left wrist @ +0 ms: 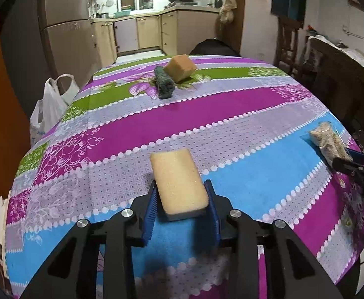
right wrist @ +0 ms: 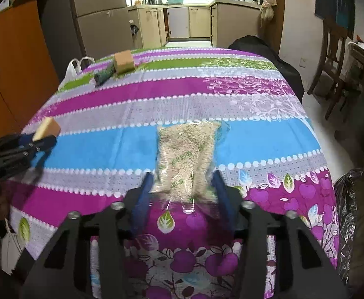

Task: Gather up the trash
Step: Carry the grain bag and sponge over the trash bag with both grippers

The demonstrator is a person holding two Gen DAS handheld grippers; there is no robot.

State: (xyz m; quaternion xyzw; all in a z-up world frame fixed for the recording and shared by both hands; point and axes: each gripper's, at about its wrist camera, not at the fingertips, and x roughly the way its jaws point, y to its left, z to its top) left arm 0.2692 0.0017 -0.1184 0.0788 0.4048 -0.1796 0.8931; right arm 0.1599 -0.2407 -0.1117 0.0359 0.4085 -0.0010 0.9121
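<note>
Here the left gripper [left wrist: 182, 200] was clamped on a pale yellow sponge [left wrist: 178, 183], blue pads pressing its two long sides, most of the sponge sticking out forward over the striped tablecloth [left wrist: 231, 104]. The right gripper [right wrist: 183, 189] had its fingers on both sides of a clear plastic bag of grain [right wrist: 185, 154]; the frame was blurred there, but the bag looked pinched at its near end, the far end lying on the blue stripe. From the left wrist view that bag [left wrist: 330, 140] sat at the table's right edge with the right gripper behind it. At the far end of the table were a brown sponge block [left wrist: 180, 67] and a dark green scrubber roll [left wrist: 164, 83], touching each other. A white carrier bag [left wrist: 51, 104] hung off the table's left side. A black garbage bag [right wrist: 356, 214] stood off the right side, near the right gripper.
</note>
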